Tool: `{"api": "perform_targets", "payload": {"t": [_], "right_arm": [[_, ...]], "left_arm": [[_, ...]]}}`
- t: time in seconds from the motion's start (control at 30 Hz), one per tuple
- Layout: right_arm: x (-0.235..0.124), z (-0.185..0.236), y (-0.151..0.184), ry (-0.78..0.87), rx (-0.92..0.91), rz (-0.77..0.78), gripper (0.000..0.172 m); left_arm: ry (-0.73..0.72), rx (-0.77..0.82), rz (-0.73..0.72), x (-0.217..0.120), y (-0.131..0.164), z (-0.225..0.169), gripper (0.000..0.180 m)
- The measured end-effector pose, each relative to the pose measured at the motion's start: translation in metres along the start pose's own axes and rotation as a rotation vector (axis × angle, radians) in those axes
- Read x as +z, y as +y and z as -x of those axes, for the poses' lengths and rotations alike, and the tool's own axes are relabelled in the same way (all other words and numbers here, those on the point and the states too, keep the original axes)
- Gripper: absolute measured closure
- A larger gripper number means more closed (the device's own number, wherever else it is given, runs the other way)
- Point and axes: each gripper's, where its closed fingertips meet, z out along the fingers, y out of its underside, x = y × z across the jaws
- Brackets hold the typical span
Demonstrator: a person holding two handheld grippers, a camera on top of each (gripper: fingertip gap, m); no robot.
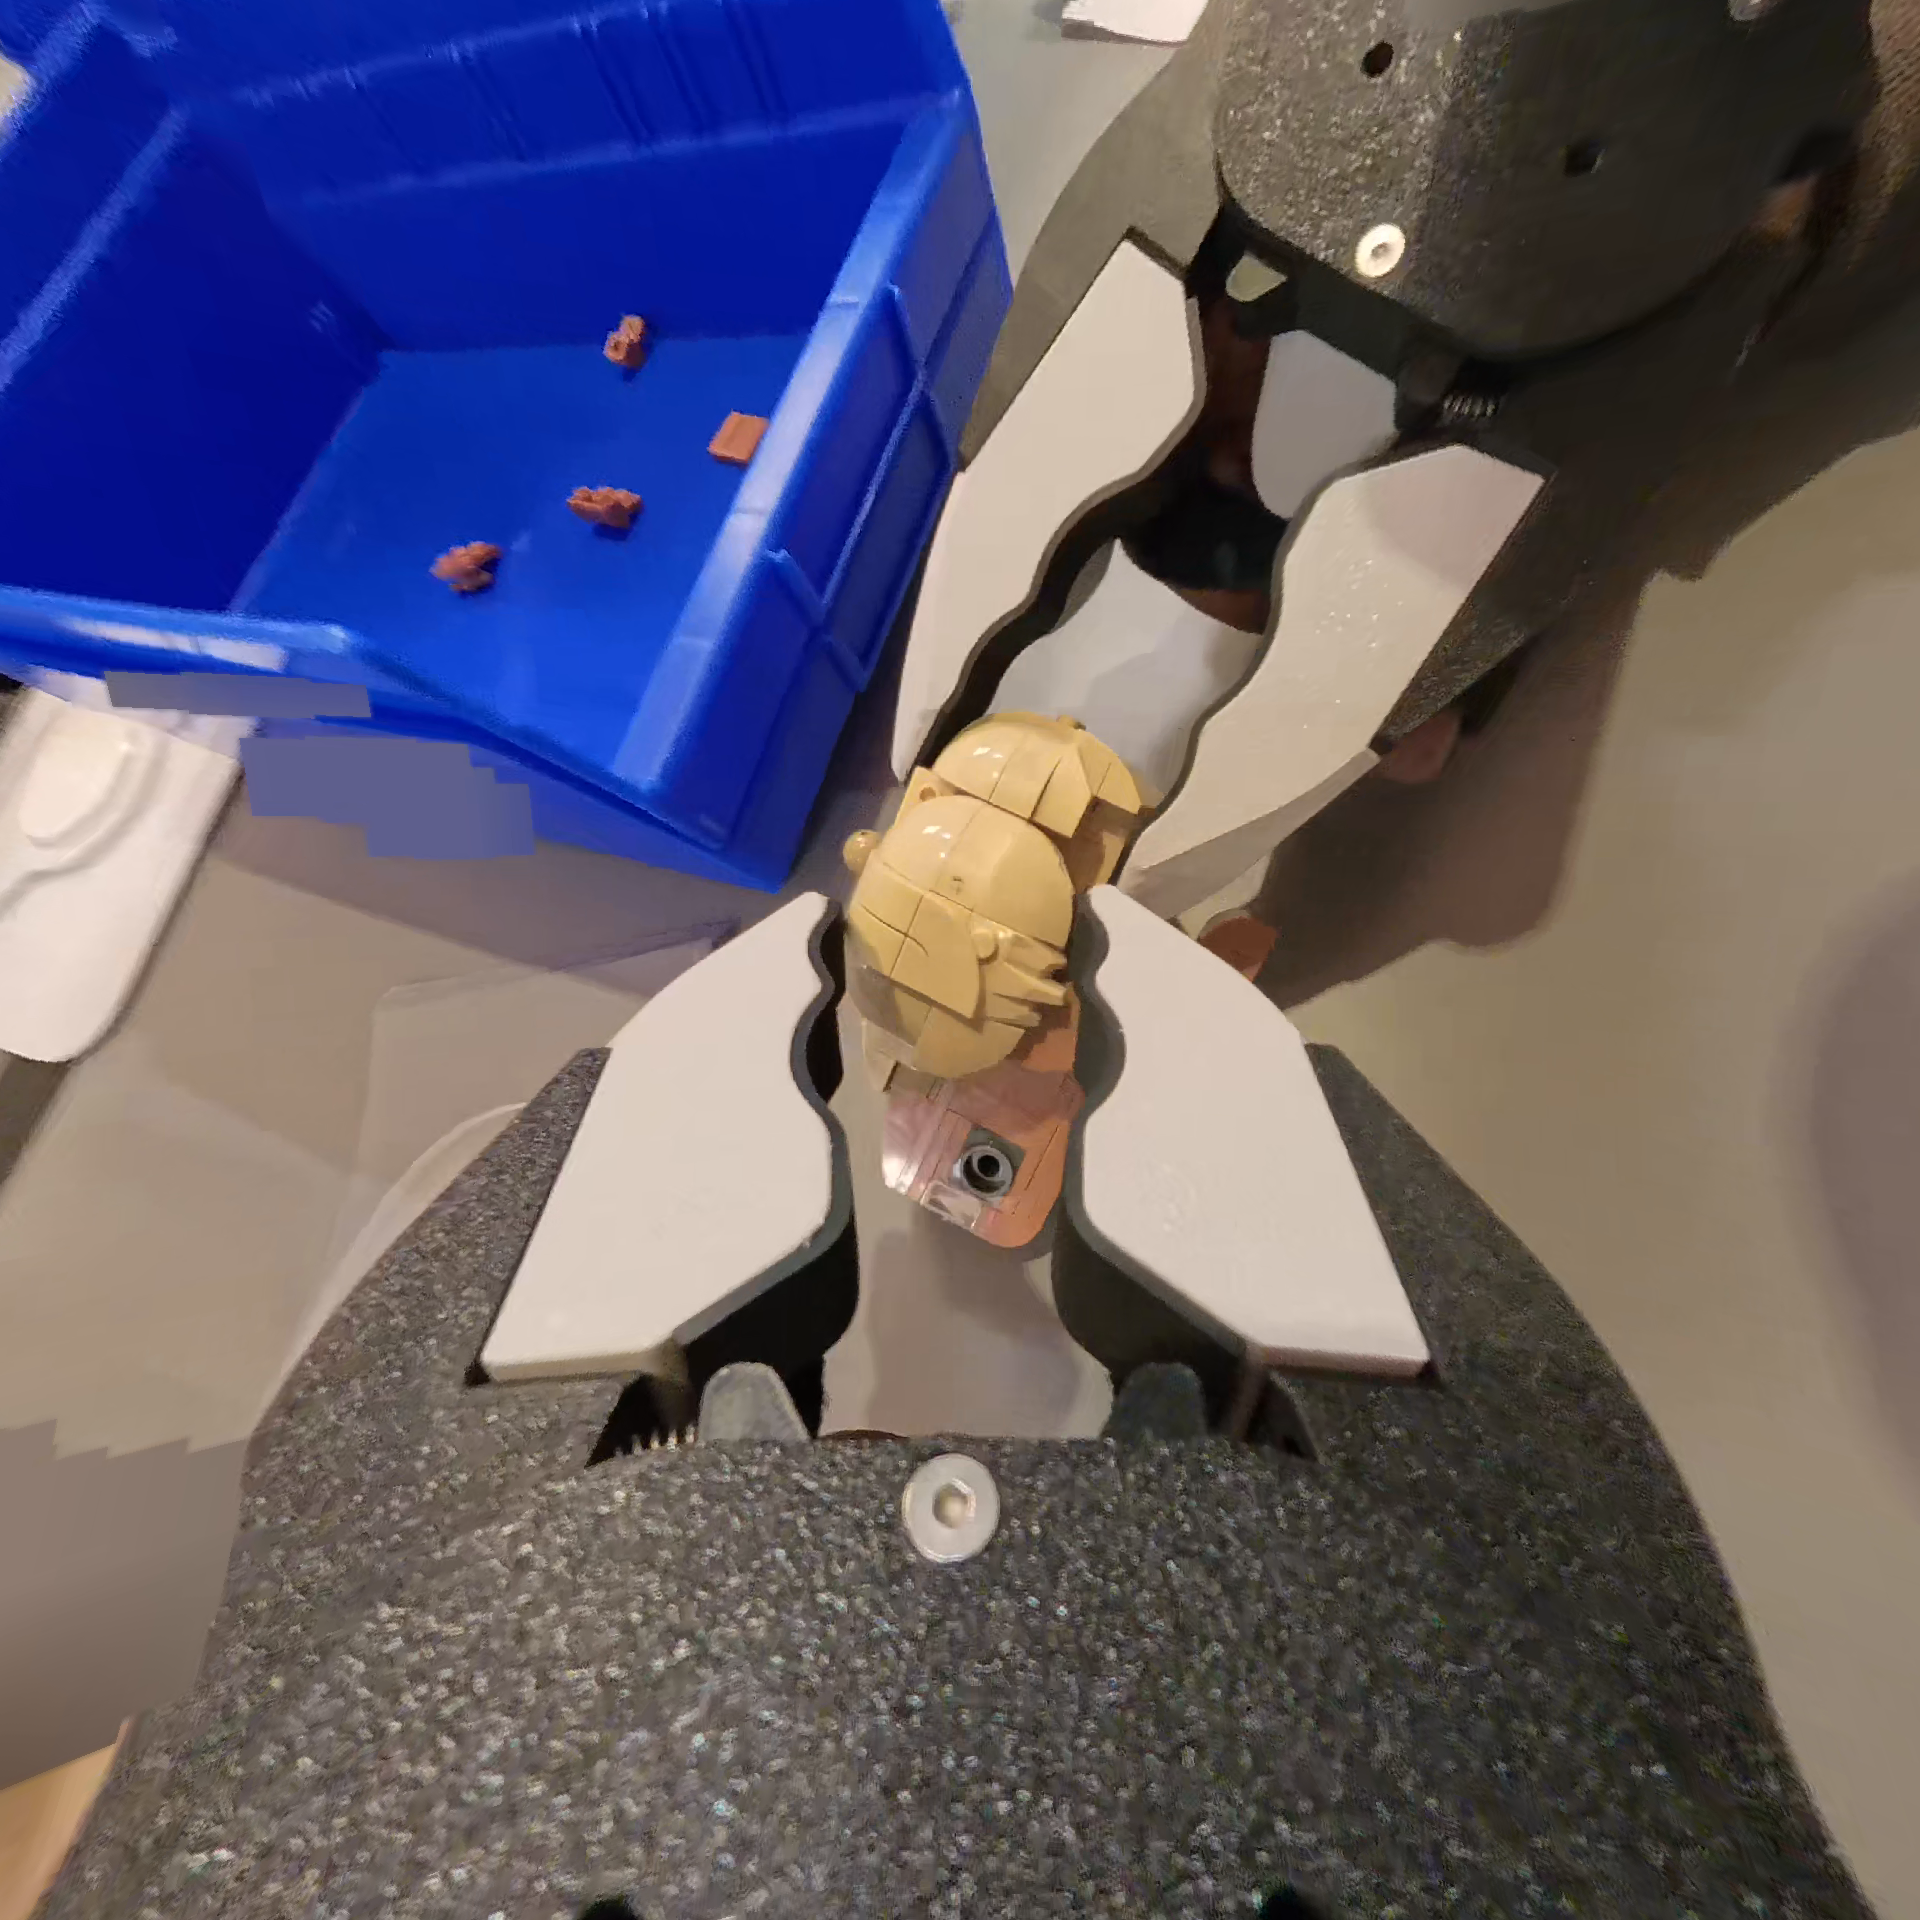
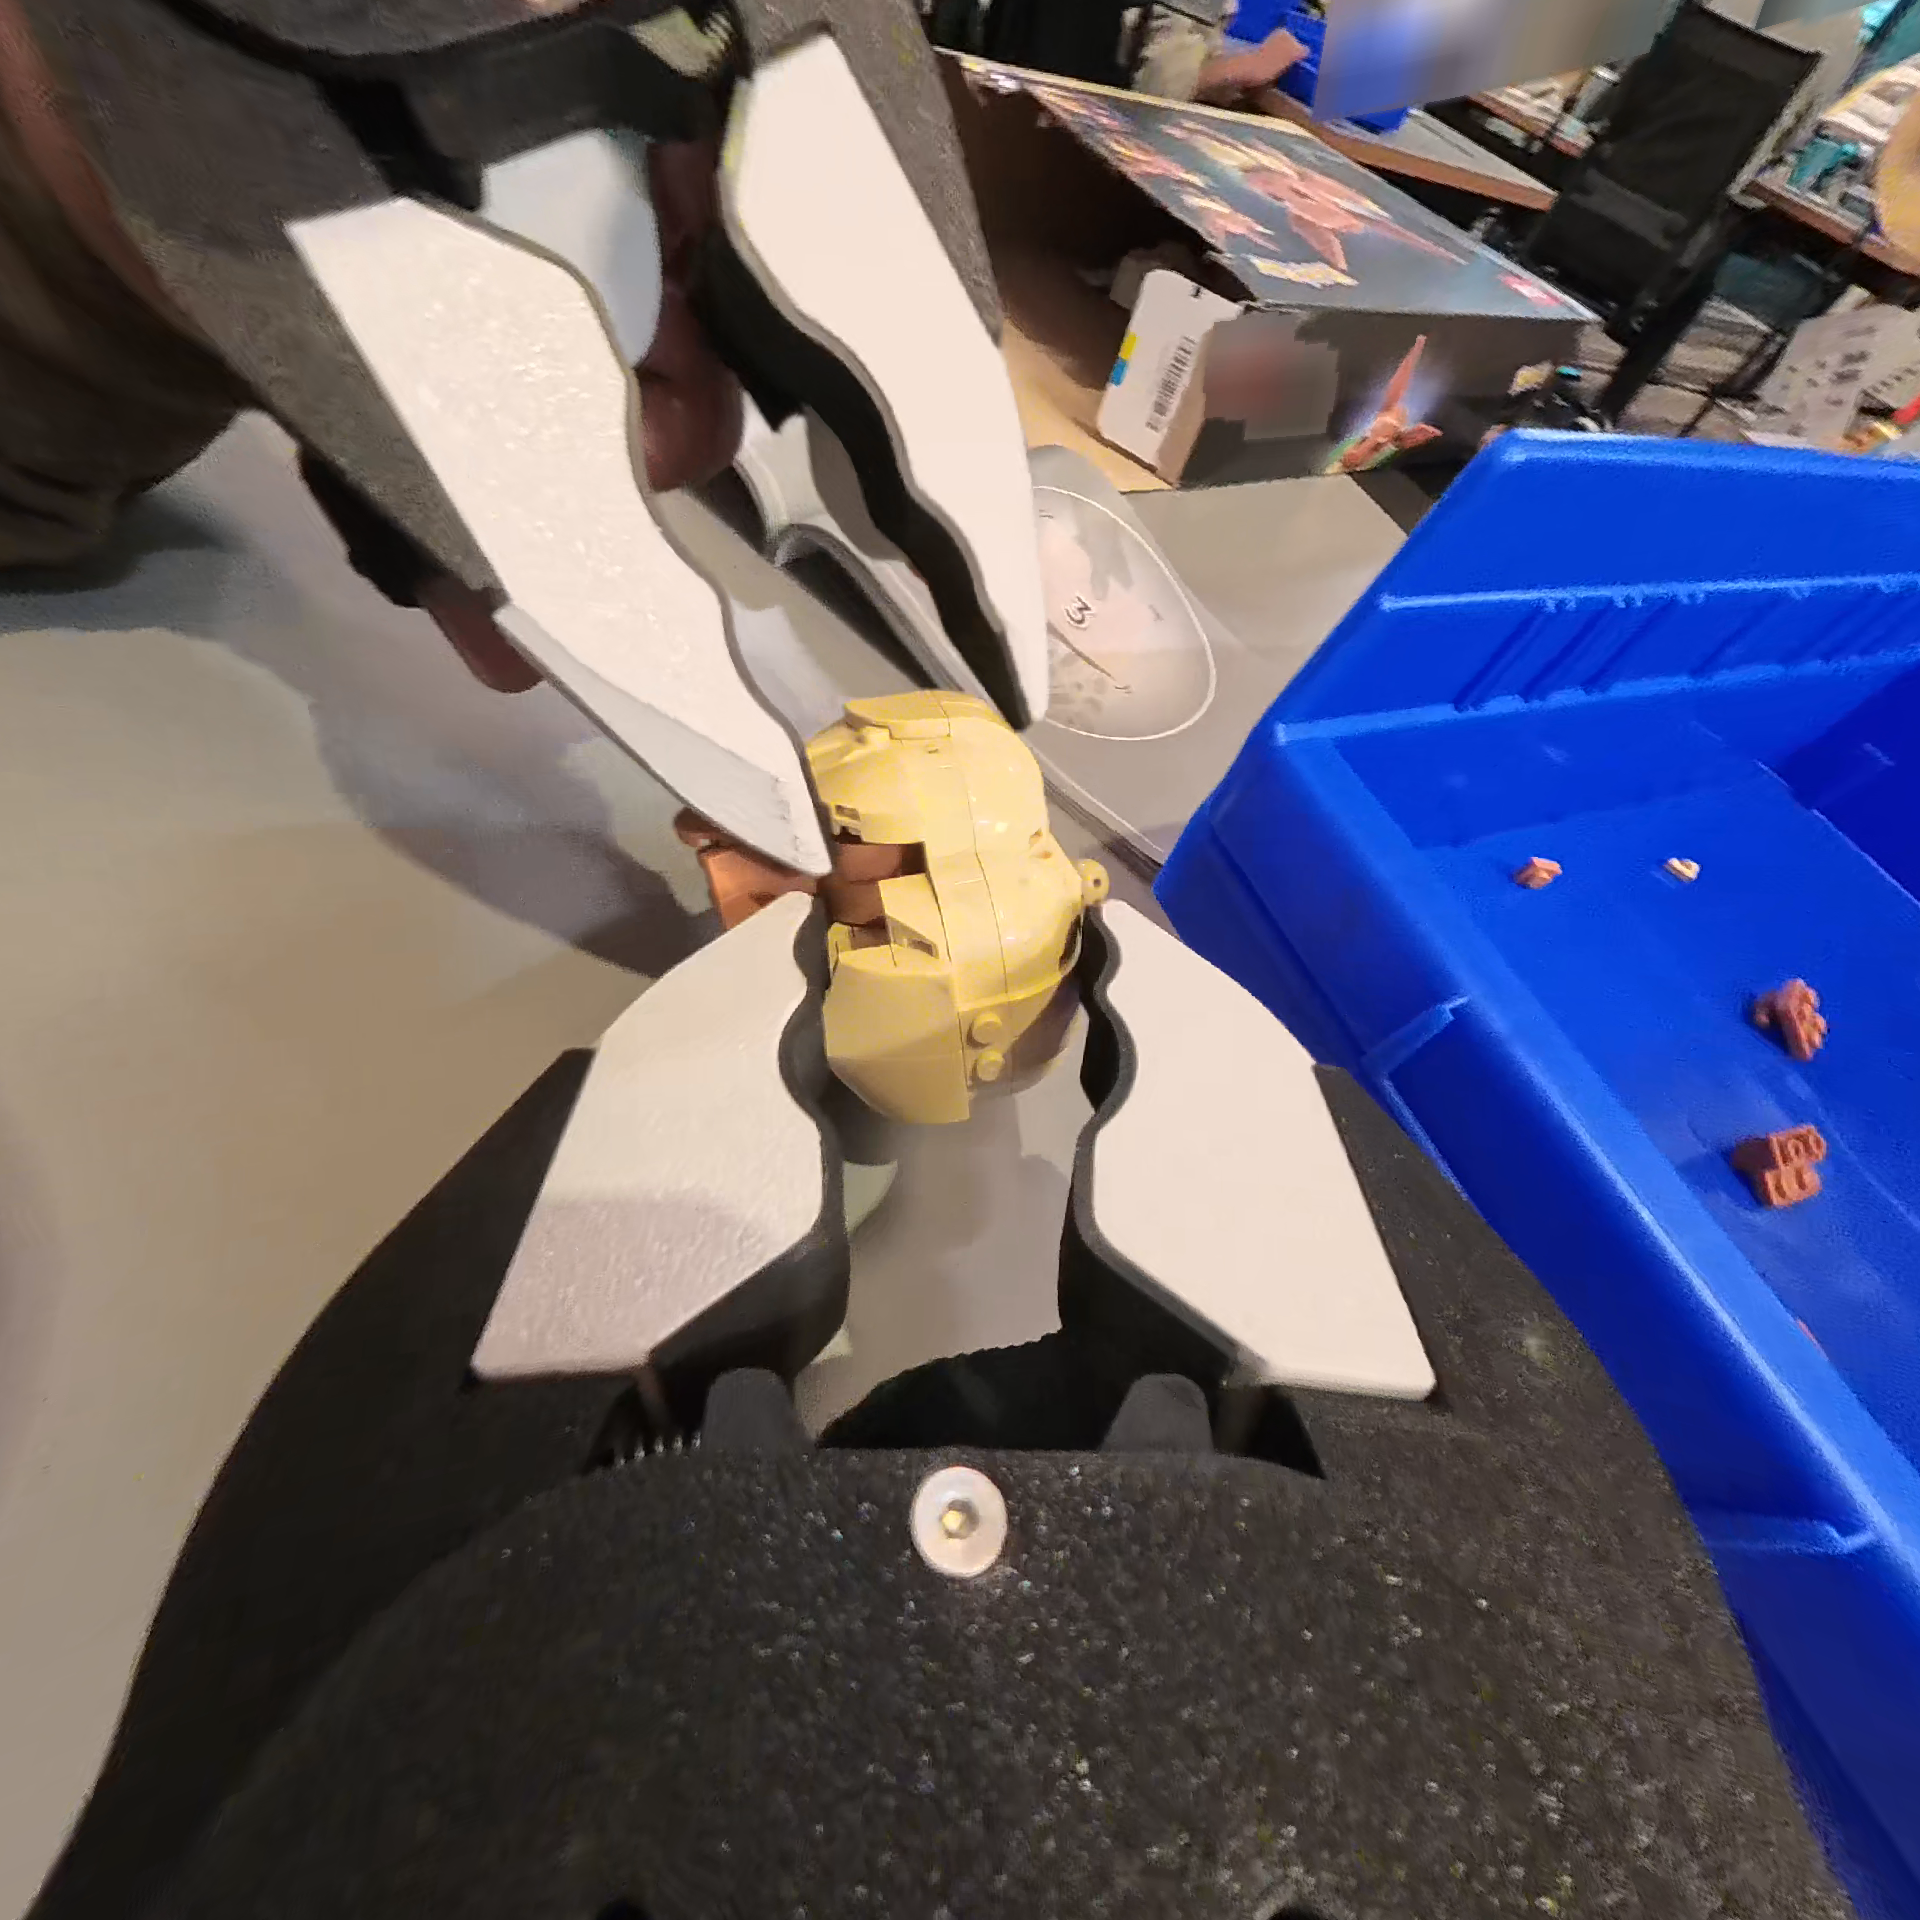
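A tan brick-built rounded model (image 1: 966,883) with a reddish-brown underside (image 1: 997,1164) hangs above the grey table between both grippers. My left gripper (image 1: 961,925) is shut on its near end, with the pads pressing both sides. My right gripper (image 1: 1029,810) comes in from the upper right and grips the far end. In the right wrist view, my right gripper (image 2: 956,925) is shut on the model (image 2: 935,935). The left gripper (image 2: 920,784) reaches down from the upper left and holds its other end. A small brown part (image 2: 727,873) shows beside the model.
A blue plastic bin (image 1: 727,623) stands close on the left and holds several small brown brick pieces (image 1: 603,506). In the right wrist view the bin (image 2: 1351,748) is on the right. A clear bag (image 2: 1122,623) and a printed cardboard box (image 2: 1299,208) lie behind. A white tray (image 1: 83,831) is at far left. Left and right tips are no more than a few centimetres apart.
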Motion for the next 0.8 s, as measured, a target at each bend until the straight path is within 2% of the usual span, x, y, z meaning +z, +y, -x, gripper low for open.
{"api": "perform_targets", "payload": {"t": [0.27, 0.57, 0.8], "right_arm": [[0.001, -0.012, 0.003, 0.102, 0.077, 0.022, 0.126], [0.002, -0.017, 0.003, 0.127, 0.097, 0.023, 0.125], [0.002, -0.019, 0.003, 0.118, 0.098, 0.017, 0.126]], "left_arm": [[-0.259, 0.349, 0.034, 0.000, -0.011, 0.000, 0.164], [-0.415, 0.469, 0.064, 0.004, -0.013, 0.005, 0.170], [-0.476, 0.490, 0.079, 0.005, -0.015, 0.006, 0.173]]}}
